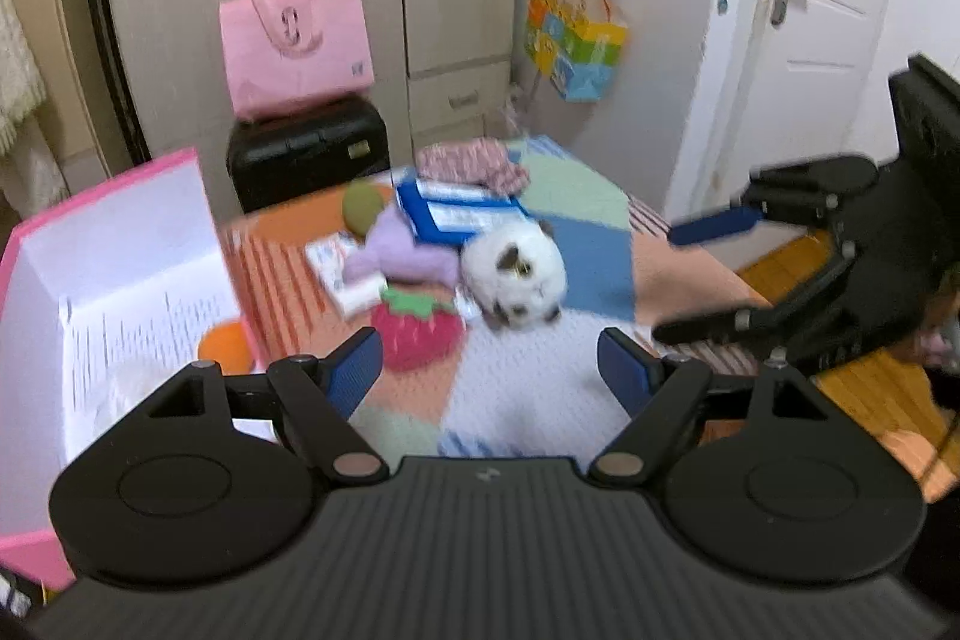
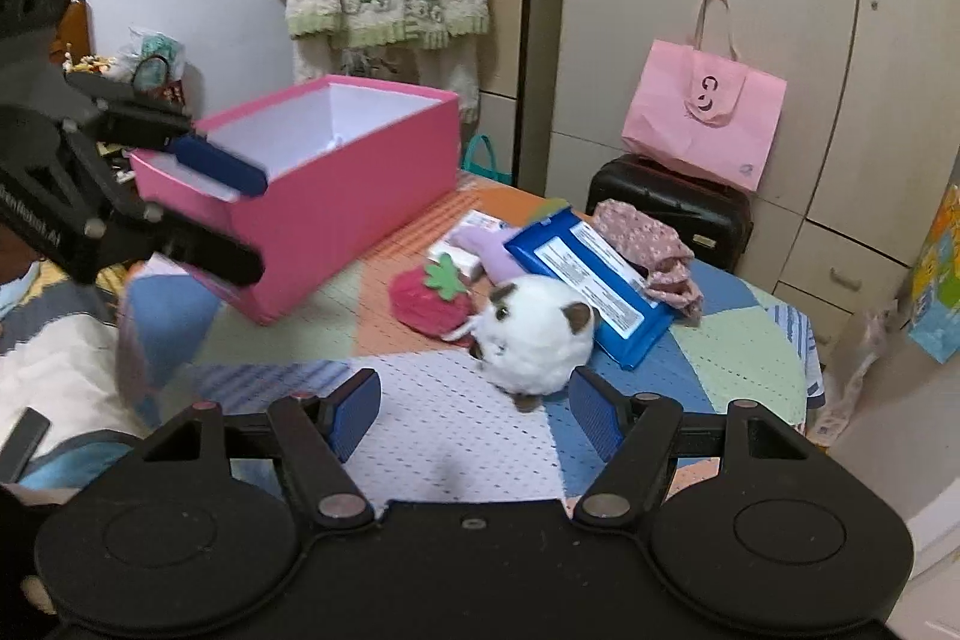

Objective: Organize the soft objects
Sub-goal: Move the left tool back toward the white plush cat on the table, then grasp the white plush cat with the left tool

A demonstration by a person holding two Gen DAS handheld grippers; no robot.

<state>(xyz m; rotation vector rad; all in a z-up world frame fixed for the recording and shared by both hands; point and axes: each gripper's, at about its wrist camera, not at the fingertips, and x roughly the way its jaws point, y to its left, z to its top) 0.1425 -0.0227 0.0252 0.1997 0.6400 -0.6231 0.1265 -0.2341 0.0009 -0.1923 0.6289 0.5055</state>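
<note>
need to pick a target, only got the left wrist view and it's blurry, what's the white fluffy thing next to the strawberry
Observer: In the right wrist view it is a round white plush with brown ears, lying against the strawberry plush.
Operator: is anything on top of it
Observer: No; the blue wipes pack lies flat behind it, its near corner beside the plush.
Operator: is the right gripper holding anything
Observer: No, the right gripper is open and empty, the plush just beyond its fingertips.
Operator: how deep is the pink box
Observer: The pink box has tall sides, open top.
</note>
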